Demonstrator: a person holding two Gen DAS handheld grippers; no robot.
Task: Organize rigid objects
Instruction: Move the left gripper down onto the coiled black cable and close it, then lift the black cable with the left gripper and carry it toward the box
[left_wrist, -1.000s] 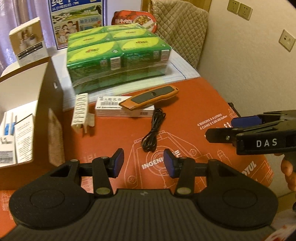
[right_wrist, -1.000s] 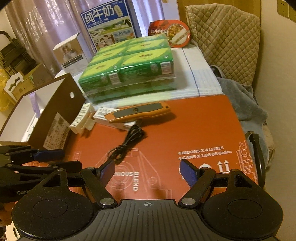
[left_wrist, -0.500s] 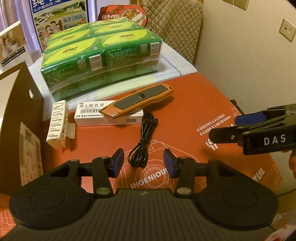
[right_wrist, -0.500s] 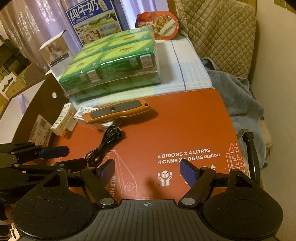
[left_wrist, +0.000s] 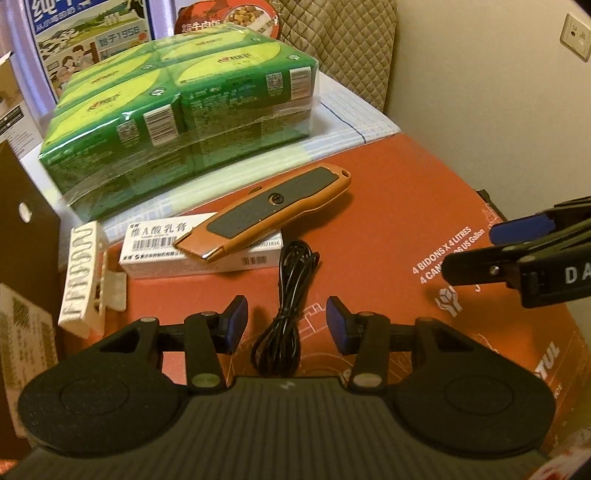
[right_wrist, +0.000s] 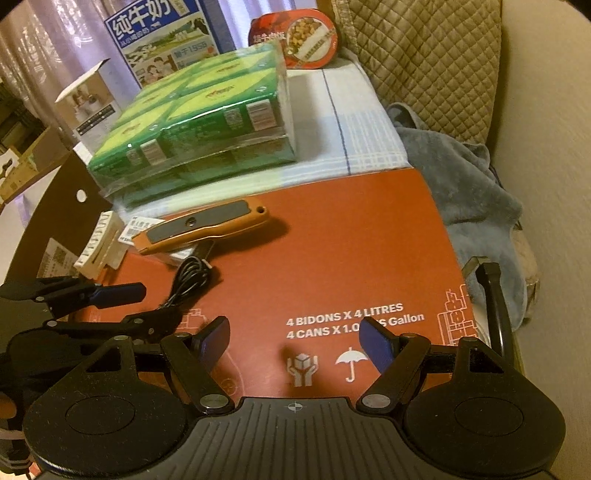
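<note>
Left wrist view: left gripper (left_wrist: 283, 320) low centre, fingers apart, empty, straddling coiled black cable (left_wrist: 287, 306). Orange utility knife (left_wrist: 266, 210) mid-frame, lying across white carton (left_wrist: 201, 246) on red box top (left_wrist: 399, 206).

Right wrist view: right gripper (right_wrist: 295, 341) low centre, fingers wide apart, empty. Knife (right_wrist: 201, 230) left of centre; green shrink-wrapped pack (right_wrist: 199, 118) upper left.

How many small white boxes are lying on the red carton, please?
2: a barcoded box under the orange utility knife's tip, and a patterned box left of it. More may be hidden.
</note>
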